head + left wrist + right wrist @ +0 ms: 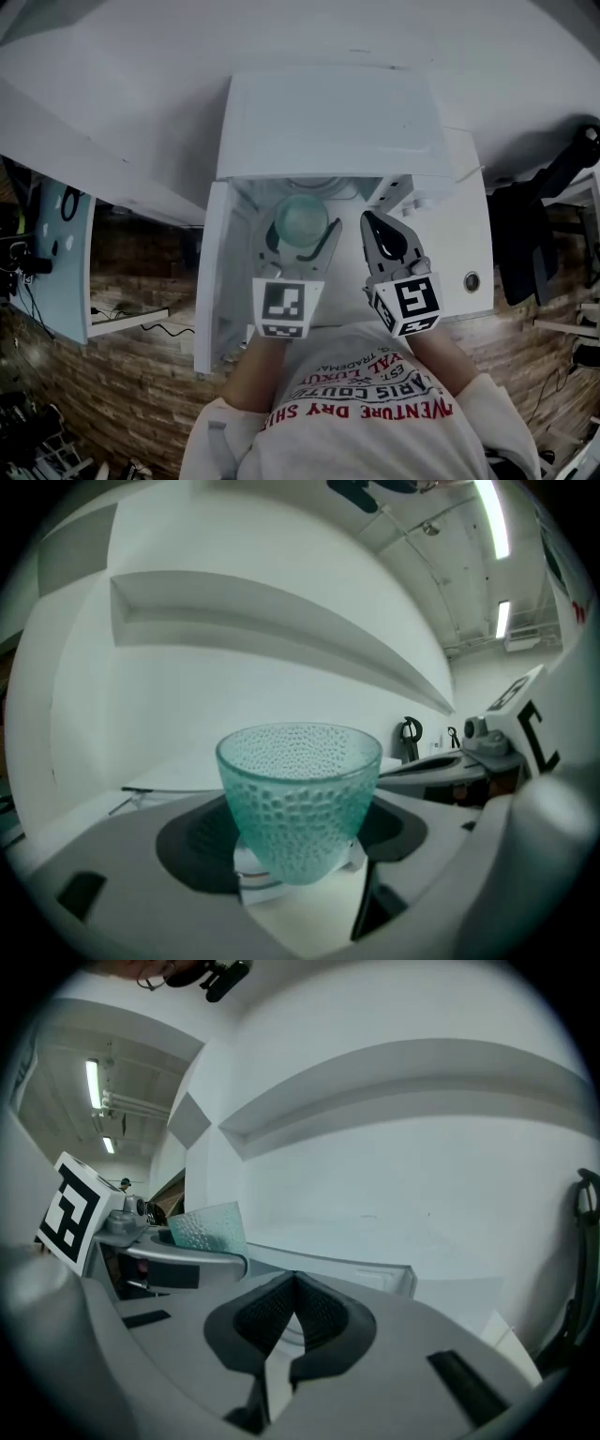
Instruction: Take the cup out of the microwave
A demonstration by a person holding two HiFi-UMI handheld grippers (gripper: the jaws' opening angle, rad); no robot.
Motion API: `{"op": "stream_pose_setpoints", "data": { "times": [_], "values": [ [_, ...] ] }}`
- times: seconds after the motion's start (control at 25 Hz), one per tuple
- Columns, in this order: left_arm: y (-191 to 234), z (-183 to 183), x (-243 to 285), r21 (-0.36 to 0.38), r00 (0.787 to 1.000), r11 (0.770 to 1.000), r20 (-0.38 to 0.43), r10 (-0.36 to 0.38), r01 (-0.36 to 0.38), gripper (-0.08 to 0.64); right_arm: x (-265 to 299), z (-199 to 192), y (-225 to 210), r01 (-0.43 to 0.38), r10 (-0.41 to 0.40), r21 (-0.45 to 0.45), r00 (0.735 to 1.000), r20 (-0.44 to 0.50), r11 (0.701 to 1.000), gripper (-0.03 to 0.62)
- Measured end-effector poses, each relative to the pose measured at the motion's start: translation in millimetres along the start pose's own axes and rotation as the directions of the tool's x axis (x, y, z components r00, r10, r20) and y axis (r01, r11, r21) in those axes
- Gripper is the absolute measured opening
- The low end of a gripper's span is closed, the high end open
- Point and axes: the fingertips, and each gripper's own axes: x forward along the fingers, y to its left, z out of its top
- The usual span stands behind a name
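Note:
A teal dimpled glass cup [302,220] stands upright between the jaws of my left gripper [302,236], which is shut on its lower half. It is held in the air just in front of the white microwave [328,122], whose door [211,281] hangs open to the left. In the left gripper view the cup [298,794] fills the middle, with a white wall and ledge behind it. My right gripper [378,228] is beside it on the right, shut with nothing in it; its pads [314,1312] meet. From there the cup [208,1227] shows at the left.
The microwave sits on a white table [469,234] against a white wall. A small round metal fitting [472,280] lies at the table's right front. A black chair [553,187] stands at the right, a pale blue board [61,253] at the left, over a brick-patterned floor.

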Motion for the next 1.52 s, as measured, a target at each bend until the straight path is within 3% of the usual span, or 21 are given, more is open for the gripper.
{"op": "stream_pose_setpoints", "data": {
  "times": [0.36,0.72,1.04,1.52],
  "values": [
    [-6,60,-27,0.015,0.992,1.000,0.128,0.006,-0.008,0.368,-19,44,-3,0.019,-0.013,-0.043,0.992,0.125,0.999,0.005],
    [4,52,-24,-0.007,0.993,1.000,0.118,0.017,-0.016,0.368,-26,58,3,0.012,-0.004,-0.046,0.984,0.176,0.999,0.005],
    [3,46,-18,-0.025,0.995,1.000,0.101,0.008,-0.006,0.368,-19,55,8,-0.021,0.031,-0.068,0.989,0.146,0.997,0.005],
    [-6,33,-13,-0.070,0.997,0.997,0.074,-0.015,0.020,0.368,-19,43,1,-0.032,0.033,-0.016,0.993,0.117,0.999,0.005]
  ]
}}
